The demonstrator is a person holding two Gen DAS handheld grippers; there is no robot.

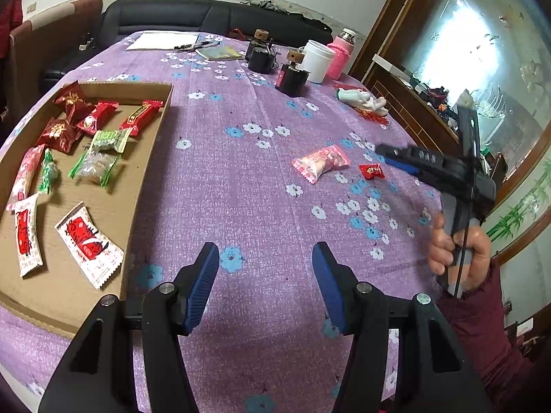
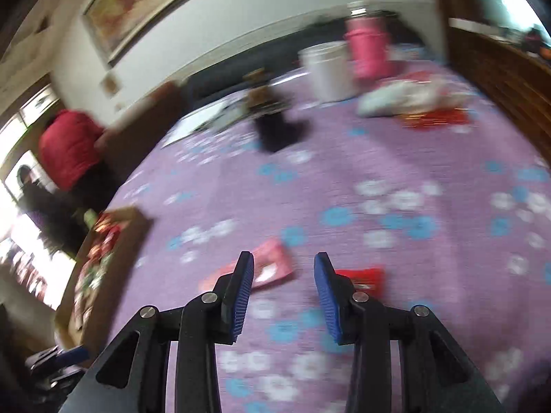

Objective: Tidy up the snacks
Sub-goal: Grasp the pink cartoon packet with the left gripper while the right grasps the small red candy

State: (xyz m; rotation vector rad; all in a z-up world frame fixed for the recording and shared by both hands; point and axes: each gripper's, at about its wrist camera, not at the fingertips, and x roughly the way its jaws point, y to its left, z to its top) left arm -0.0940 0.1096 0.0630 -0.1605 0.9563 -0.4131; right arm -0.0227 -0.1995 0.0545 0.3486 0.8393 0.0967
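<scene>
A shallow cardboard tray [image 1: 151, 151] at the left holds several wrapped snacks [image 1: 89, 241]. A pink snack packet [image 1: 321, 162] and a small red candy [image 1: 371, 171] lie loose on the purple flowered cloth. My left gripper [image 1: 265, 284] is open and empty above bare cloth beside the tray. My right gripper [image 2: 283, 290] is open and empty, hovering just short of the pink packet [image 2: 272, 265] and the red candy [image 2: 365, 277]; it also shows in the left wrist view [image 1: 396, 155], right of the candy. The right wrist view is blurred.
At the far end stand a white cup [image 1: 318, 60], a pink flask [image 1: 339, 56], two black jars [image 1: 292, 79], a booklet [image 1: 218, 53], paper [image 1: 162, 40] and a white glove [image 1: 361, 99]. A wooden cabinet [image 1: 413, 110] borders the table's right. A dark sofa [image 1: 206, 17] lies behind.
</scene>
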